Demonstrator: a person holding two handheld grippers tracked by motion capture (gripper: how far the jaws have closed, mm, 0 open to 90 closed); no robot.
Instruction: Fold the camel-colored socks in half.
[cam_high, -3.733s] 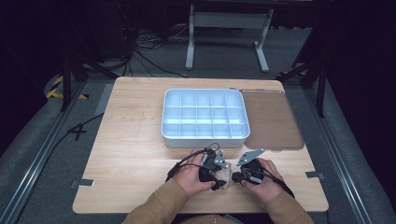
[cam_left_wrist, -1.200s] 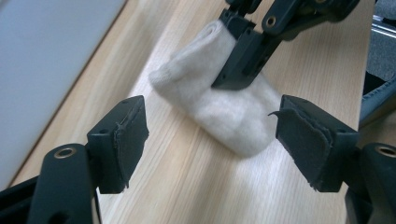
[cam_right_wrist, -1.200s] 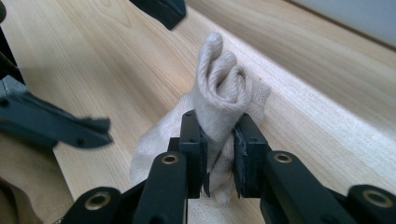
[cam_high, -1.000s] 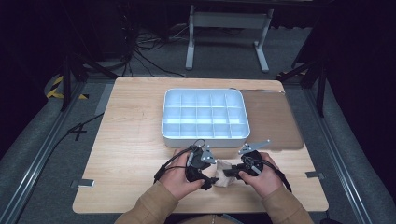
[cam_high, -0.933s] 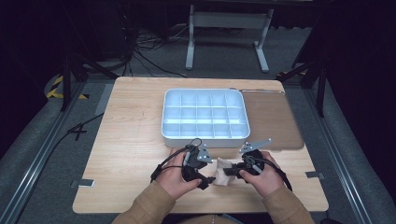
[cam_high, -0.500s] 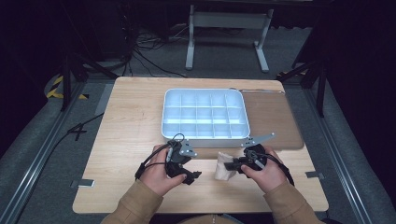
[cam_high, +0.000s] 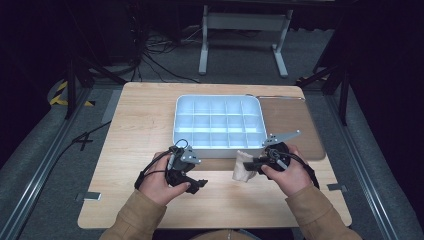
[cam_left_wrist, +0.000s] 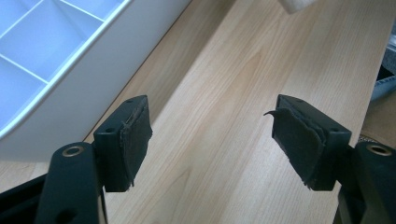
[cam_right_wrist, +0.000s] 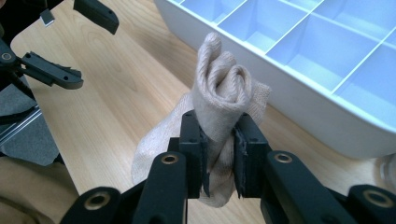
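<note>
Pale wooden table under me: my right gripper pinches the rolled beige sock just beside the white divided tray. My left gripper, just narrowing slightly, gapes empty. Pinched low, that roll may unfurl.

A: So the surface is a light wood top with rounded corners, grain running side to side, sitting on a grey carpeted floor.

B: What's actually lying on it?

A: A white divided tray sits flat toward the far side, about centered. It's split into a grid of small compartments. Just to its right there's a brown mat lying flat, with its left part tucked under the tray's edge or right against it, can't tell which.

B: Anything along the near edge?

A: Two small grey tabs, one at the left front corner and one at the right.
</note>
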